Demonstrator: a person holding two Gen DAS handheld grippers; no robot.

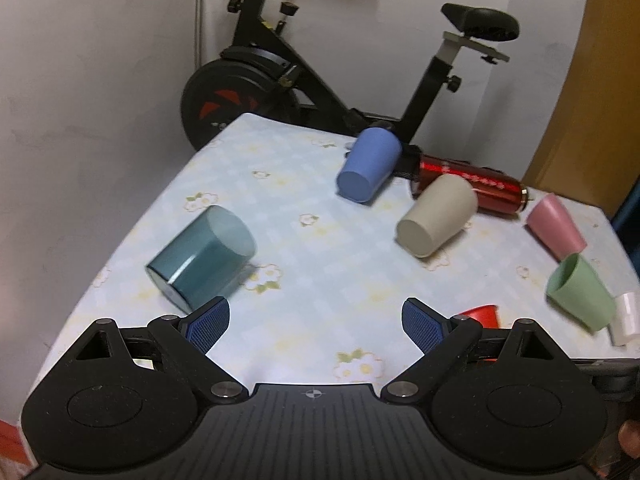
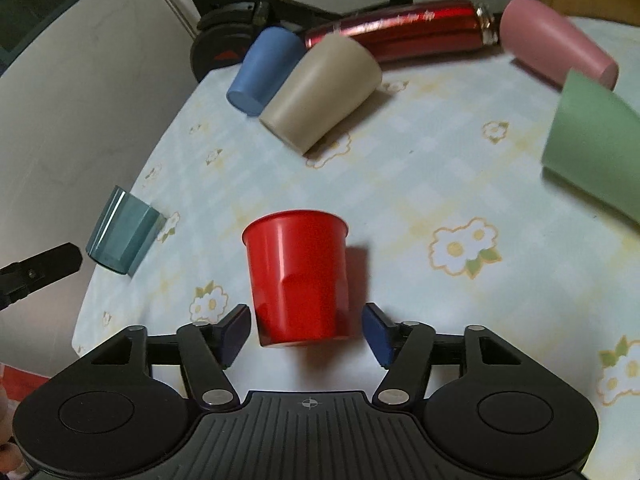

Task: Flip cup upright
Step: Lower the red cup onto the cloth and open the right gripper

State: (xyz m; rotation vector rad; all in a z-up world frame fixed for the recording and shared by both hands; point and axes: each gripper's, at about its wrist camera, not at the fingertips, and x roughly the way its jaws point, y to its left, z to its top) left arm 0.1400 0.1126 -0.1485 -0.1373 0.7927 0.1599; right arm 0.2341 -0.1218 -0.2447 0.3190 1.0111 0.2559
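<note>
Standing upright on the tabletop (image 2: 420,184), the red cup (image 2: 298,276) sits between the right gripper (image 2: 306,330) fingers, spread wide (neither pad touching it); the left gripper (image 1: 316,326) is also wide, holding nothing.

Left claw (image 1: 316,322), right claw (image 2: 306,334): matte black bodies, blue textured pads, silver pivot screws, ribbed centre w/ crosshair mark

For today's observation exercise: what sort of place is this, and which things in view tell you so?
Probably a room in a home, not a lab: a black exercise bike stands against a plain white wall, behind a table with a flower-patterned pale blue tablecloth strewn with plastic cups.
</note>
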